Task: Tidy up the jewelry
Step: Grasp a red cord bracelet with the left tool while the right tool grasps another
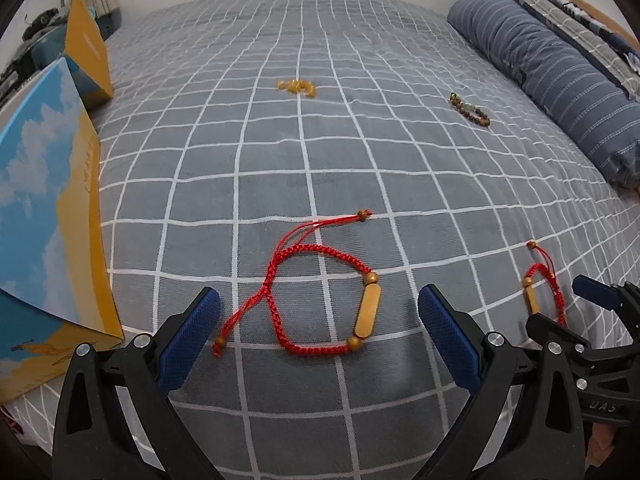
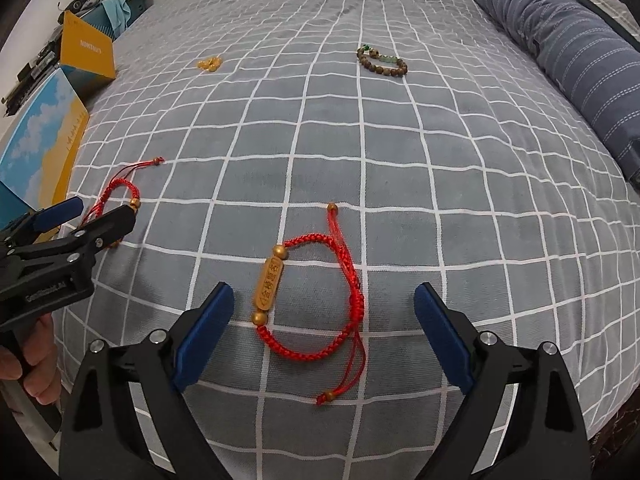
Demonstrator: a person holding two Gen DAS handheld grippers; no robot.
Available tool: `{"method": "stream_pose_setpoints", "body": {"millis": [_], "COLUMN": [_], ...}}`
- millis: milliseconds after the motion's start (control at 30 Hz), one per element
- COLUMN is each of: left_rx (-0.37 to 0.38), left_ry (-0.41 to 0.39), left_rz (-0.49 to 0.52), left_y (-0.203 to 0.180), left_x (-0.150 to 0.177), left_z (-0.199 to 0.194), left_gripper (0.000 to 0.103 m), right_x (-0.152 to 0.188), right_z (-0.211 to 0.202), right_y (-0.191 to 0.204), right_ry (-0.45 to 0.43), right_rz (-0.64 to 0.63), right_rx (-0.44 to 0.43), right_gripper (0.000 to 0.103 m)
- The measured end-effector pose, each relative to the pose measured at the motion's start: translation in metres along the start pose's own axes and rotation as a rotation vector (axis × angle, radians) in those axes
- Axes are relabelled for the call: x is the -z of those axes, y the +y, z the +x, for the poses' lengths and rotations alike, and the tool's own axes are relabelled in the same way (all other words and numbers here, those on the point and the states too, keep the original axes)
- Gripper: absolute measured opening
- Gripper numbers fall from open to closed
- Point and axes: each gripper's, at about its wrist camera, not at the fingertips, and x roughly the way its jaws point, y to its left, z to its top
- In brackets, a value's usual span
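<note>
left wrist view
left gripper (image 1: 320,330): jaws spread wide, nothing between the pads; aimed steeply down, hanging above the bed.
first red bracelet (image 1: 320,300): flat on the checked bedspread (image 1: 280,152), lying in the gap between the blue pads (image 1: 188,340). judged: gripper is lined up so both pads can close across the braid.
bracelet layout: oblong wooden bead on the right side of the loop, two loose cord tails, one running up, one down-left.
right gripper (image 1: 560,300): seen at the right edge, over a second red bracelet (image 1: 538,292), partly hidden behind it.
box lid (image 1: 48,200): sky-and-sand print, leaning at the left edge; orange box (image 1: 86,52) behind it. judged: likely where the jewelry goes; not certain.

right wrist view
right gripper (image 2: 324,340): released, jaws wide, pads clear of the cord.
second red bracelet (image 2: 312,300): on the bedspread between the pads, carved bead on the left, tails trailing up and down on the right.
left gripper (image 2: 92,216): at the left edge, over the first red bracelet (image 2: 128,192); a hand (image 2: 36,360) on its handle.
judged: one bracelet per gripper, a paired pick-up being set up.

count
red braided bracelets: 2, near, well apart from the rest.
brown bead bracelet (image 2: 382,60): 1, far right, near the striped pillow (image 2: 560,40).
amber bead cluster (image 2: 209,64): 1, far centre.
jewelry pieces total: 4, none picked up yet.
grippers: 2.
</note>
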Motion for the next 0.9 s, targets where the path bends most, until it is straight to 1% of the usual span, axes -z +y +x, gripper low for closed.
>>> {"method": "stream_pose_setpoints", "body": {"millis": [167, 300, 400, 467, 600, 633, 767, 800, 867, 900], "left_rx": [-0.008, -0.013, -0.014, -0.021, -0.028, -0.030, -0.049, -0.049, -0.048, -0.045], "left_ry": [0.023, 0.026, 0.030, 0.035, 0.041, 0.042, 0.049, 0.051, 0.057, 0.062], "left_rz": [0.007, 0.011, 0.007, 0.005, 0.005, 0.006, 0.012, 0.013, 0.014, 0.014], "left_y": [0.0019, 0.0028, 0.0034, 0.0041, 0.0060, 0.0063, 0.0056, 0.0048, 0.0047, 0.0052], "left_x": [0.0010, 0.0008, 0.0000, 0.0002, -0.0009, -0.0011, -0.0013, -0.0012, -0.0013, -0.0015], "left_z": [0.0093, 0.0116, 0.0110, 0.0105, 0.0095, 0.0090, 0.0078, 0.0074, 0.0064, 0.0056], "left_gripper": [0.097, 0.097, 0.094, 0.089, 0.079, 0.075, 0.064, 0.062, 0.053, 0.051], "right_x": [-0.0009, -0.0017, -0.0017, -0.0019, -0.0017, -0.0015, -0.0018, -0.0018, -0.0019, -0.0019], "right_z": [0.0044, 0.0081, 0.0085, 0.0087, 0.0082, 0.0081, 0.0072, 0.0071, 0.0065, 0.0063], "right_y": [0.0005, -0.0006, -0.0005, -0.0010, -0.0007, -0.0008, -0.0009, -0.0009, -0.0006, -0.0005], "right_ry": [0.012, 0.027, 0.032, 0.036, 0.036, 0.036, 0.037, 0.037, 0.036, 0.035], "right_rz": [-0.003, 0.007, 0.009, 0.010, 0.010, 0.010, 0.010, 0.010, 0.011, 0.014], "right_rx": [0.004, 0.001, -0.007, -0.009, -0.010, -0.012, -0.013, -0.013, -0.011, -0.010], "right_gripper": [0.083, 0.080, 0.075, 0.070, 0.064, 0.061, 0.053, 0.052, 0.047, 0.046]}}
